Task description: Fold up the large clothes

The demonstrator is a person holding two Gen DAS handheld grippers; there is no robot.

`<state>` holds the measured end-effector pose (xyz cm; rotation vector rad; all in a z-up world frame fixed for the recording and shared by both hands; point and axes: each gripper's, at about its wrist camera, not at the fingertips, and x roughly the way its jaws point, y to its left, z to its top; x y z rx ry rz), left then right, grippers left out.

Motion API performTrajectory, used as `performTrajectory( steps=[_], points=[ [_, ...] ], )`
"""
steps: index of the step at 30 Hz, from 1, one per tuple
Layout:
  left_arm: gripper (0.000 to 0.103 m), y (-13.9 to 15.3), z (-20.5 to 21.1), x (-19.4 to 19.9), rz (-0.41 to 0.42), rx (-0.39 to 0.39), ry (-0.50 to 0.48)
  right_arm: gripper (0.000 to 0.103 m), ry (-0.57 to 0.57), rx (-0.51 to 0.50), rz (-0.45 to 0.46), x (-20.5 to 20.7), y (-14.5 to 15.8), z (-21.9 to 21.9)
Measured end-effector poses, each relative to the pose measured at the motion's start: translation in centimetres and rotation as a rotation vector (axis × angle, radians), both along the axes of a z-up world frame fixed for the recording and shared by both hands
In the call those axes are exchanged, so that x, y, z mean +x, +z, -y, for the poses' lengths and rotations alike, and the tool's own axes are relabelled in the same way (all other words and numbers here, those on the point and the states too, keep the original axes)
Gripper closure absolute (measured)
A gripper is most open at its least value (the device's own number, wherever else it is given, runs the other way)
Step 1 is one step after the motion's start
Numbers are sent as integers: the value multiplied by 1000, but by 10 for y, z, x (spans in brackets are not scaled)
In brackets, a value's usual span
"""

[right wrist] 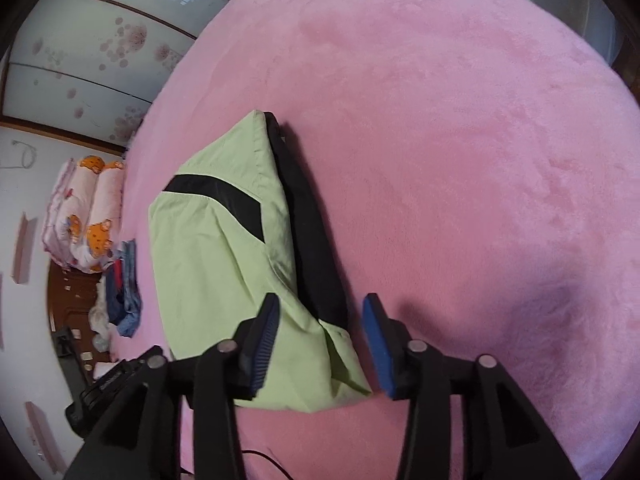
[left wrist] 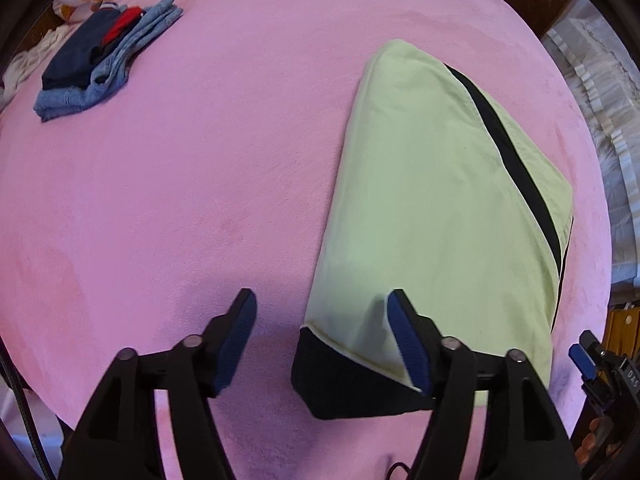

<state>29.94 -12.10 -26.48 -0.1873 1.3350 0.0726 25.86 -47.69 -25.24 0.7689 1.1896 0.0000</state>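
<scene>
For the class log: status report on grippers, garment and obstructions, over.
Left gripper open, right gripper open, neither gripping. Green garment folded flat on pink blanket. Folded clothes pile well clear.

A: Where's the folded green garment [left wrist: 440, 208]?
B: On the pink blanket [left wrist: 200, 200], w/ the left gripper [left wrist: 322, 306] over its near black corner, jaws apart, nothing gripped.
A: Clothes pile [left wrist: 104, 56]?
B: Far left of the garment.

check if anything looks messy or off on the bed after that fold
Mostly tidy. The light green garment with black trim lies folded flat on the pink fleece blanket, but its black layer pokes out at the near corner, so the edges are not lined up. The stack of folded denim and navy clothes sits neat.
</scene>
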Motion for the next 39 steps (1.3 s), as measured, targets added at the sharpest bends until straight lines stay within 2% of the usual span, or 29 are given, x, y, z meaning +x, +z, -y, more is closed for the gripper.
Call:
performTrajectory(
  steps=[4, 6, 10, 20, 25, 39],
  points=[
    [26, 5, 16, -6, 2, 43, -32, 47, 34, -95, -19, -5, 7, -13],
    [25, 7, 29, -12, 7, 62, -39, 46, 75, -141, -27, -6, 9, -25],
    [25, 7, 47, -15, 11, 105, -81, 34, 136, -228, -22, -9, 16, -45],
    [22, 13, 77, -37, 14, 96, -141, 30, 309, -362, -15, -8, 27, -108],
    [20, 14, 77, -39, 20, 99, -157, 30, 357, -385, 4, -8, 31, -125],
    [19, 18, 69, -42, 26, 77, -146, 30, 366, -406, 8, -10, 34, -130]
  ],
)
